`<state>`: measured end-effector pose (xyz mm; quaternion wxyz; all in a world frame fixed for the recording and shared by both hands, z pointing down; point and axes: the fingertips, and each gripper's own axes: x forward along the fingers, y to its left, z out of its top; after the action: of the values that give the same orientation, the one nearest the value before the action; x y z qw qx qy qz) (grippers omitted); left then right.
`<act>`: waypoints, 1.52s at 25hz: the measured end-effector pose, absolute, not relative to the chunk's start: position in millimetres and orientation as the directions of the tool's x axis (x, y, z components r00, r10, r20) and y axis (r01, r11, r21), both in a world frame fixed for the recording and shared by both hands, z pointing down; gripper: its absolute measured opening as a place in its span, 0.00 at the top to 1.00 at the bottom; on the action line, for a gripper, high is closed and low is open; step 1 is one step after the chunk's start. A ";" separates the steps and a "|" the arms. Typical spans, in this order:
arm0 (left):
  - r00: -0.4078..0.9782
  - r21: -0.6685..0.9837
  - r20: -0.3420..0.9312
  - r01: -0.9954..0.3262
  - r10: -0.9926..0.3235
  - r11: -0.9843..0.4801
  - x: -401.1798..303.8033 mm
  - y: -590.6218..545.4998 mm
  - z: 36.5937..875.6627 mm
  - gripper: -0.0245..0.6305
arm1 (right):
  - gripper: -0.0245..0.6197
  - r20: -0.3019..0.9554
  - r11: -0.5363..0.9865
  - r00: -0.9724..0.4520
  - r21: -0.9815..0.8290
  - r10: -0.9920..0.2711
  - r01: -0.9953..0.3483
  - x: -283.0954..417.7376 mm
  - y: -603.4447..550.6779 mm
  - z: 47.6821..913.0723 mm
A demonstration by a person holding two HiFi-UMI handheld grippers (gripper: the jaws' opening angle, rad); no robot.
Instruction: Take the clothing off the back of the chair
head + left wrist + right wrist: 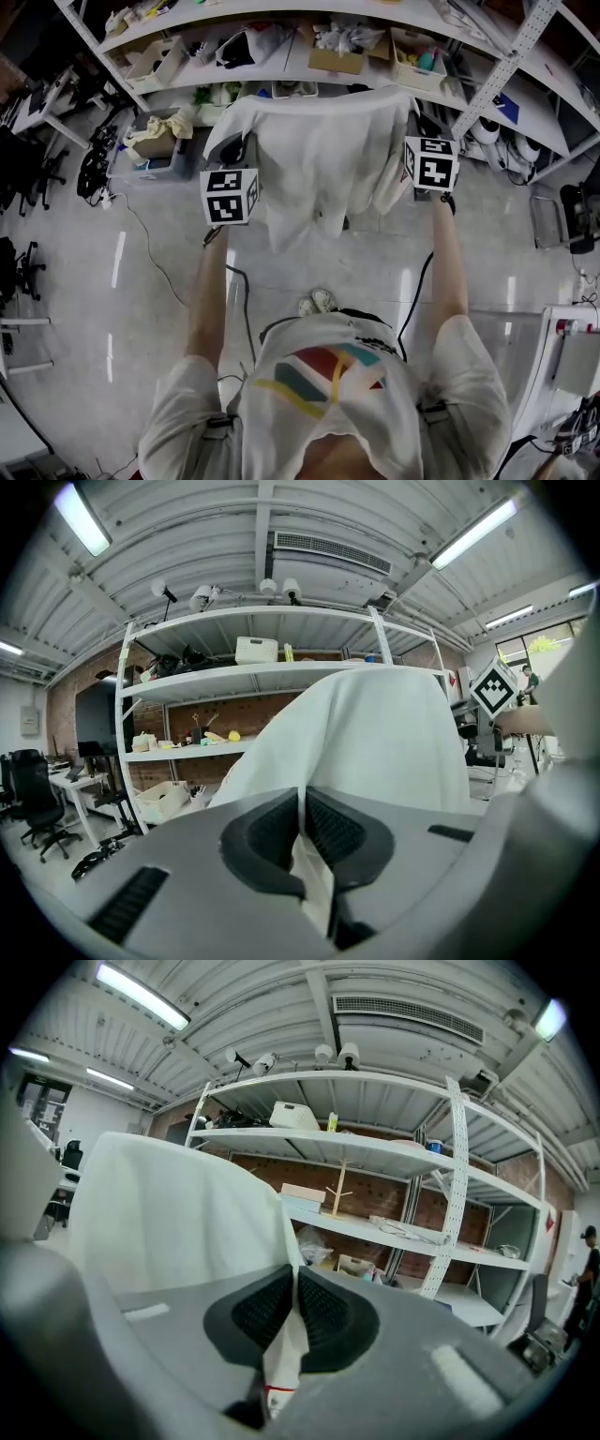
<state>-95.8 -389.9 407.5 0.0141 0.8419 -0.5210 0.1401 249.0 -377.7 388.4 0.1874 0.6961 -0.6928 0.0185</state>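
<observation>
A white garment (319,159) hangs spread between my two grippers, held up in front of the person. My left gripper (246,161) is shut on its left shoulder edge; the white garment (375,742) billows ahead of the dark pads (272,832), with cloth pinched between them. My right gripper (411,141) is shut on the right edge, and the white garment (169,1213) runs off to the left from the pads (323,1321). The cloth hides the chair almost entirely; only dark bits show at the garment's edges.
A white shelving rack (309,70) loaded with boxes and bags stands right behind the garment. A cardboard box (155,141) and cables (141,225) lie on the floor at left. An office chair (19,169) stands far left. A white cabinet (562,366) is at the right.
</observation>
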 end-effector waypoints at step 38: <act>0.360 -0.148 -0.198 -0.930 -0.912 -0.336 -120.3 -382.4 121.5 0.93 | 0.95 -0.236 -0.041 -0.029 0.284 -0.971 -0.958 226.0 -334.0 116.7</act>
<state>-120.3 -382.4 121.5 -0.1182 0.8162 -0.5642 -0.0397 226.0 -334.0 116.7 0.0179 0.6967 -0.6923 -0.1871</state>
